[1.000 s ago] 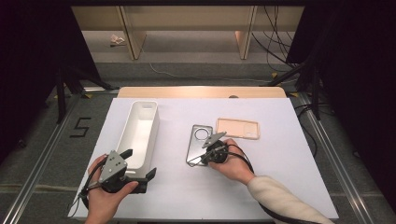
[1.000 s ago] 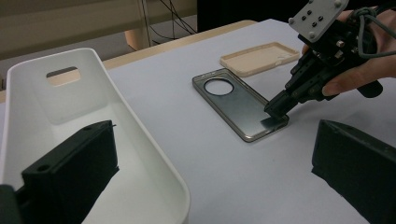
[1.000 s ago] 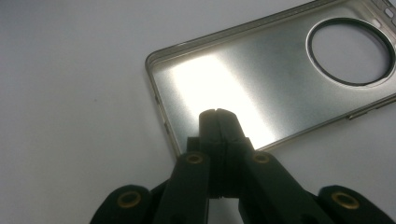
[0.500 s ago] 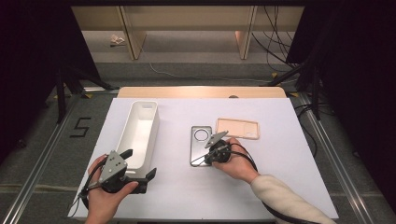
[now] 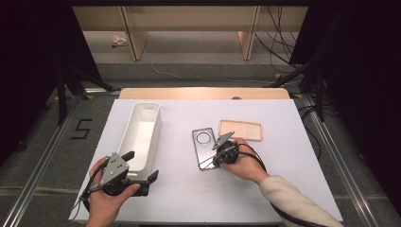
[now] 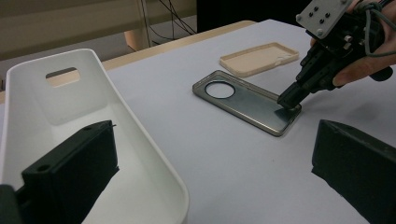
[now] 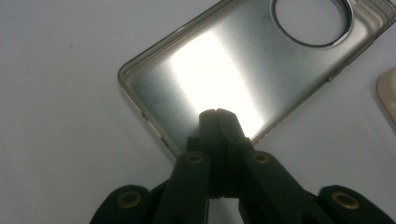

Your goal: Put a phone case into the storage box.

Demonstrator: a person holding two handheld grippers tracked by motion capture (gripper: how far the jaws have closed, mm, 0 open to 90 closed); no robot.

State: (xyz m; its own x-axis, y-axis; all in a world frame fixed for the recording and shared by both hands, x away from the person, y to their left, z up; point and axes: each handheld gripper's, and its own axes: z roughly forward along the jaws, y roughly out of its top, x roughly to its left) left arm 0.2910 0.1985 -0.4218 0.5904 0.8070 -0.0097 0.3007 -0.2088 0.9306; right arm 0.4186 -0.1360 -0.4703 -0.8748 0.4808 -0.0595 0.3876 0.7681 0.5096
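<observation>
On the white tabletop [image 5: 189, 198] a grey phone case [image 5: 204, 148] lies flat near the middle, a beige case [image 5: 240, 130] just beside it. The right tool [image 7: 217, 113], jaws pressed together with nothing between, rests its tip on the grey case's near end. The left tool [image 5: 143, 166] stands with jaws apart astride the near wall of a white bin [image 5: 140, 137].

Bright table, dark surrounds, strong glare on phone case [image 7: 219, 65], pics soft.

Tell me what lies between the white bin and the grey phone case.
Nothing: between the white bin and the grey phone case is bare white table, shown in the high view.
</observation>
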